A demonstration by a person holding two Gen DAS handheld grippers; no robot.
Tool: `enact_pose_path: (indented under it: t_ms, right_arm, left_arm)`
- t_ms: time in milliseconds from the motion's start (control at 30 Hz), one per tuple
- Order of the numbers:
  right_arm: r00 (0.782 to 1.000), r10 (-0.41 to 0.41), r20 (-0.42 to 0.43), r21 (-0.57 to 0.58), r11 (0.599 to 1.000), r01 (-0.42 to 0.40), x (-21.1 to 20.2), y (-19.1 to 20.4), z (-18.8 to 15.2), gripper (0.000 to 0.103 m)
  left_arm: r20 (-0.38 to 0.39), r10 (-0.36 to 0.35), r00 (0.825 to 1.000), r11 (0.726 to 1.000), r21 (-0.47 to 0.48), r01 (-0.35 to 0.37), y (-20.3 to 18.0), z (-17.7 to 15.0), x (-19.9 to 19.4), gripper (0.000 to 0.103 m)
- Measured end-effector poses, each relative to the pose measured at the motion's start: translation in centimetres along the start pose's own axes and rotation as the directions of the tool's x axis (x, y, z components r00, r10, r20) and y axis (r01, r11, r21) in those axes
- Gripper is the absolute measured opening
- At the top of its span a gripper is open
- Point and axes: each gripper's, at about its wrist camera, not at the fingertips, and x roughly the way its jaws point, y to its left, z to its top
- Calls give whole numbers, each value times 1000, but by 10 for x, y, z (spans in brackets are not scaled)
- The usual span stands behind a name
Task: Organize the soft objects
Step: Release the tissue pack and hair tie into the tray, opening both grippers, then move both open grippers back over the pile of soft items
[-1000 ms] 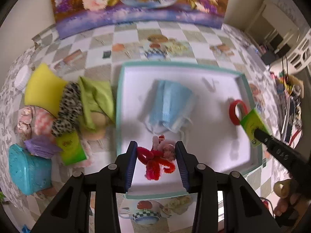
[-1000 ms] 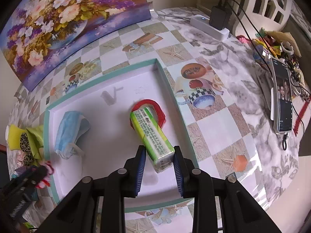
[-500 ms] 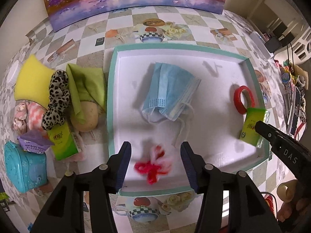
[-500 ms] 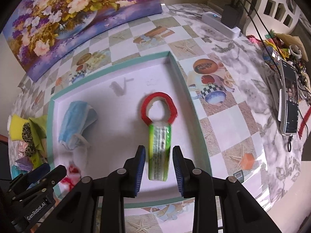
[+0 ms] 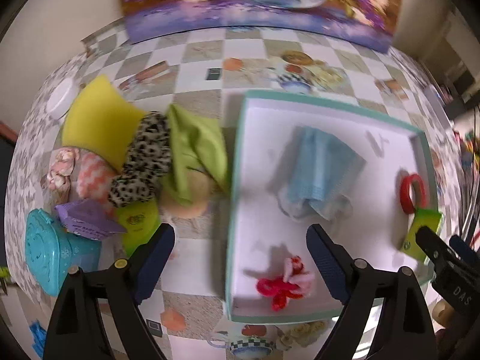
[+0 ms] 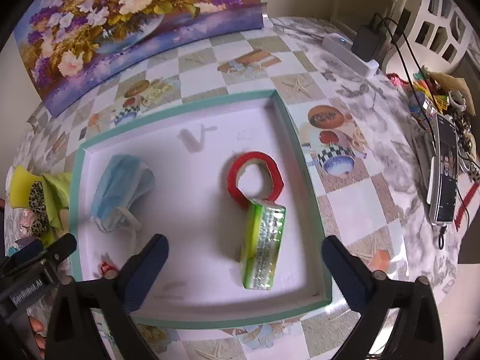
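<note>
Right wrist: right tool [image 6: 244,258] just spread wide, empty, over glossy tissue pack [image 6: 264,244].

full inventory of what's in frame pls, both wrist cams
tray: 1, white with teal rim, table centre
face mask: 1, light blue, tray's left part
tape ring: 1, red, tray's right part
tissue pack: 1, green, in tray, touching the ring
hair tie: 1, red and pink, tray's near left corner
soft pile: yellow, green, leopard and pink pieces, left of tray
tub: 1, teal, near left
painting: 1, floral, far edge
phone: 1, dark, far right
power strip: 1, white, charger plugged in
left gripper: open, empty, jaws just opened
right gripper: open, empty, jaws just opened
</note>
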Motion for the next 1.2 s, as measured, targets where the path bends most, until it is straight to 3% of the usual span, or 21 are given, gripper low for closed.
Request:
enact_pose_path:
  t_ms: [467, 767, 900, 1033, 1200]
  right_arm:
    - [1000, -1, 25, -33, 999, 2, -9, 13, -1, 103]
    - [991, 83, 109, -108, 992, -72, -33, 50, -3, 103]
    - [984, 84, 159, -135, 989, -62, -46, 67, 1, 103]
    - [985, 78, 155, -167, 985, -51, -54, 86, 9, 103]
    - [980, 120, 162, -185, 979, -89, -68, 109, 25, 103]
  left_arm:
    - [58, 17, 998, 997, -76, -13, 38, 11, -18, 90]
    - [100, 22, 995, 986, -166, -5, 102, 20, -40, 90]
    - [116, 24, 993, 973, -231, 4, 134, 19, -45, 90]
    - [116, 55, 992, 969, -245, -25, 153, 20, -45, 90]
    - [117, 16, 993, 964, -267, 16, 165, 23, -43, 90]
